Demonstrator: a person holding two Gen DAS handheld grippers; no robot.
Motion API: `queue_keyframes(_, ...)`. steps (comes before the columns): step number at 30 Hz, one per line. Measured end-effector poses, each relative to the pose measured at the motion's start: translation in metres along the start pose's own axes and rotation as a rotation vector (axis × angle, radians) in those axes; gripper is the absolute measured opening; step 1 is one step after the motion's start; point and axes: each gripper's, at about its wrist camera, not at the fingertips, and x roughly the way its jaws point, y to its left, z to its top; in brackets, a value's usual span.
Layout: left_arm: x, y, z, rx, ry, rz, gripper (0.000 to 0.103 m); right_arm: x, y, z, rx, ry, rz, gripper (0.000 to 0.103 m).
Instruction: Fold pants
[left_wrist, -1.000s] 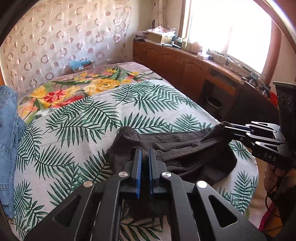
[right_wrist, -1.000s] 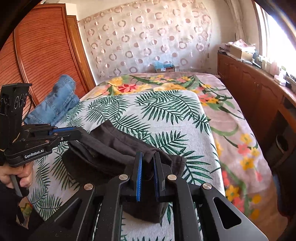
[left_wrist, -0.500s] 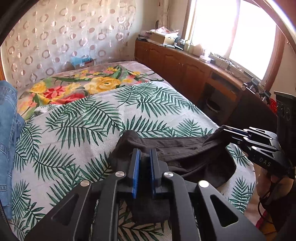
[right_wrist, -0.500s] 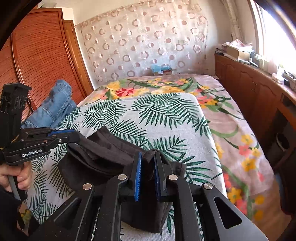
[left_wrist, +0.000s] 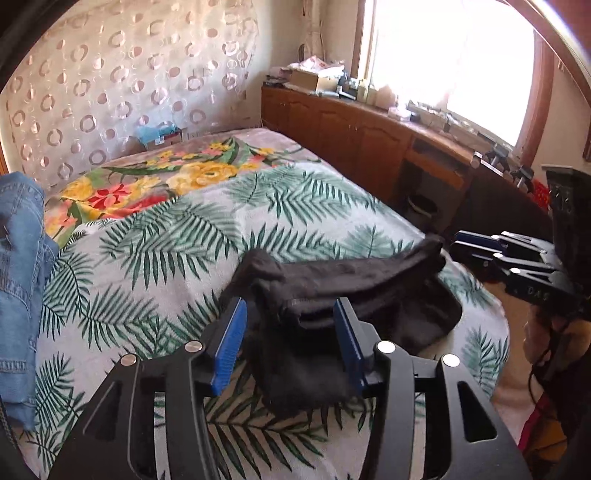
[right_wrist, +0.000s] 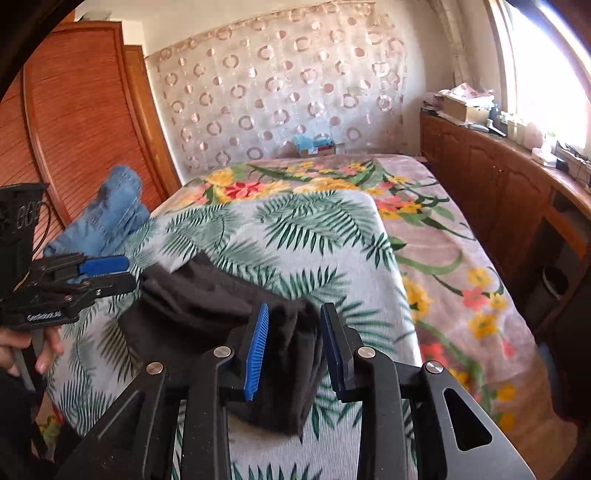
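Dark grey pants (left_wrist: 351, 295) lie bunched near the front edge of the bed, also seen in the right wrist view (right_wrist: 207, 302). My left gripper (left_wrist: 290, 314) is open, its blue pads on either side of the pants' left end, no longer pinching the cloth. My right gripper (right_wrist: 293, 317) is open over the pants' right end, cloth loose between the pads. Each gripper shows in the other's view: the right one (left_wrist: 458, 243) just off the pants' right tip, the left one (right_wrist: 125, 273) beside their left end.
The bed has a palm-leaf sheet (left_wrist: 166, 236) over a floral blanket (right_wrist: 461, 266). Blue jeans (left_wrist: 18, 277) lie on the left side. A wooden cabinet (left_wrist: 351, 129) runs along the right under the window. A wooden wardrobe (right_wrist: 85, 122) stands at the left.
Both grippers were shut on the pants' ends and have now opened, letting go. The pants have dropped onto the bed. Both grippers have drawn back a little.
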Motion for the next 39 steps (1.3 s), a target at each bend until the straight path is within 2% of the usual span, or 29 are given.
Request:
queue_keyframes(3, 0.012, -0.001, -0.011, 0.021, 0.044, 0.017, 0.050, 0.005, 0.002, -0.009, -0.030, 0.035, 0.004, 0.041)
queue_keyframes(9, 0.039, 0.008, -0.013, 0.019, 0.116, 0.057, 0.050, 0.030, 0.006, -0.006, -0.079, 0.090, -0.040, 0.043)
queue_keyframes(16, 0.054, 0.016, 0.003, -0.016, 0.121, 0.065, 0.050, 0.055, 0.002, 0.015, -0.068, 0.089, -0.072, 0.043)
queue_keyframes(20, 0.058, 0.023, 0.011, -0.050, 0.110, 0.075, 0.050, 0.065, -0.006, 0.025, -0.014, 0.080, -0.094, 0.043)
queue_keyframes(23, 0.059, 0.026, 0.011, -0.069, 0.101, 0.084, 0.050, 0.067, -0.008, 0.023, 0.018, 0.073, -0.069, 0.043)
queue_keyframes(30, 0.054, 0.028, 0.008, -0.084, 0.081, 0.064, 0.050, 0.061, -0.004, 0.013, 0.006, 0.070, -0.048, 0.043)
queue_keyframes(33, 0.054, 0.027, 0.011, -0.090, 0.079, 0.048, 0.050, 0.065, -0.004, 0.017, -0.017, 0.079, -0.076, 0.043)
queue_keyframes(39, 0.068, 0.028, 0.017, -0.074, 0.100, 0.066, 0.050, 0.082, -0.009, 0.027, -0.025, 0.102, -0.122, 0.043)
